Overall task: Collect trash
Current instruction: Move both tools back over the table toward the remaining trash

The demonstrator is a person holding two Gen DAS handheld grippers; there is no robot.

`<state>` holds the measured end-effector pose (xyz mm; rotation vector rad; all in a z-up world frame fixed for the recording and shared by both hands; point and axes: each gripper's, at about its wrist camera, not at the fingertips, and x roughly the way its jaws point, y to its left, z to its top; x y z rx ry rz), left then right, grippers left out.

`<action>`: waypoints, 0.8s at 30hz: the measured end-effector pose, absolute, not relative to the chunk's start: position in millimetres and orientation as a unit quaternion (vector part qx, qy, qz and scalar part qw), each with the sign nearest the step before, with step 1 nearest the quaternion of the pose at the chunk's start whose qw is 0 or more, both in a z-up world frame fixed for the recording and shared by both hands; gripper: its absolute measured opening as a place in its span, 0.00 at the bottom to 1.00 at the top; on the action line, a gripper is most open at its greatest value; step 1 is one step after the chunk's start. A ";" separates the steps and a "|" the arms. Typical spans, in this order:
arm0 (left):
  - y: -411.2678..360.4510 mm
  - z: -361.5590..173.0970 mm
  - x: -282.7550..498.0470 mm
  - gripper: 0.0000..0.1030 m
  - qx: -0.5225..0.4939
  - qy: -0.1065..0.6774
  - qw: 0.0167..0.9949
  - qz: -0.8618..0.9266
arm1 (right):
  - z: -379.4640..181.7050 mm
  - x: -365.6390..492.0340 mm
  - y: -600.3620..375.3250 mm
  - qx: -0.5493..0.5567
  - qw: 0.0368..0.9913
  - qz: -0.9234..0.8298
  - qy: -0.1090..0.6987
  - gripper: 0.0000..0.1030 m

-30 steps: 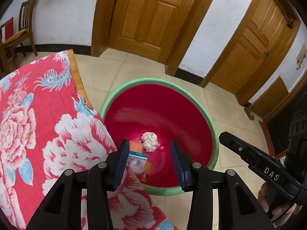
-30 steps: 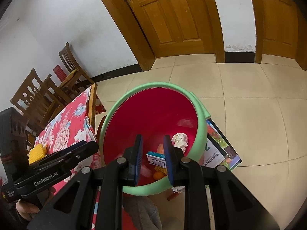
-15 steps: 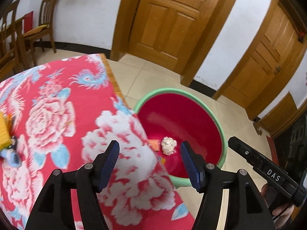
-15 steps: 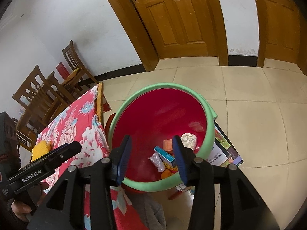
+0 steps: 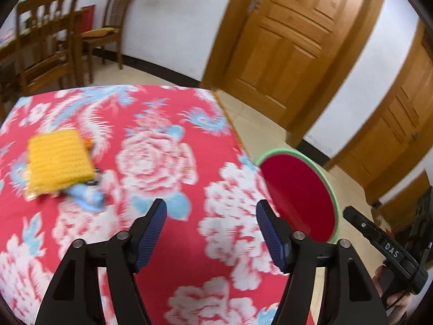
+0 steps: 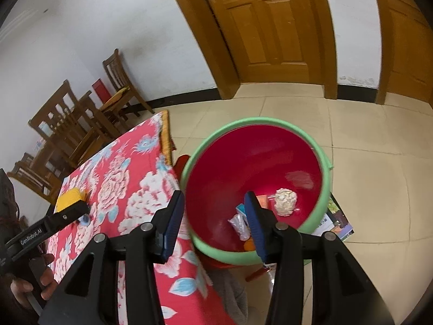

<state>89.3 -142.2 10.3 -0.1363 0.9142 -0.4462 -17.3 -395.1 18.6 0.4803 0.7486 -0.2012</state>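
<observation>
Over the bench (image 5: pixel 167 243), with both jaws open and empty, the blurred yellow pack (image 5: pixel 59 162) could be mis-grasped and dropped.

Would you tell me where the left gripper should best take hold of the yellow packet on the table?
Probably across its shorter width, from above: the yellow packet lies flat on the tablecloth, on other litter. The open left gripper looks wide enough, though blur hides the packet's edges.

A table draped in a red floral cloth (image 5: pixel 173 140) is seen in the foreground, wooden chairs (image 5: pixel 108 27) are ranged along the white wall (image 6: pixel 121 21) behind it, two panelled wooden doors (image 5: pixel 292 43) are set in that wall, and printed papers (image 6: pixel 335 220) are spread on the beige tiled floor (image 6: pixel 379 189).
</observation>
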 end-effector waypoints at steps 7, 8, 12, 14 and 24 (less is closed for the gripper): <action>-97.7 12.6 91.4 0.71 -0.090 0.429 0.882 -0.173 | 26.7 -4.5 -364.4 0.211 0.904 -0.068 0.365 0.51; -92.3 13.4 91.4 0.71 -0.094 0.428 0.883 -0.169 | 28.2 -2.0 -358.7 0.208 0.905 -0.062 0.365 0.51; -69.0 15.1 90.9 0.71 -0.106 0.421 0.888 -0.148 | 32.0 4.8 -340.4 0.198 0.908 -0.048 0.367 0.52; -60.0 15.3 90.9 0.71 -0.110 0.418 0.891 -0.139 | 33.5 9.0 -331.3 0.193 0.908 -0.040 0.369 0.53; -16.8 10.4 91.4 0.71 -0.128 0.413 0.896 -0.099 | 38.0 29.9 -286.6 0.170 0.910 -0.001 0.379 0.54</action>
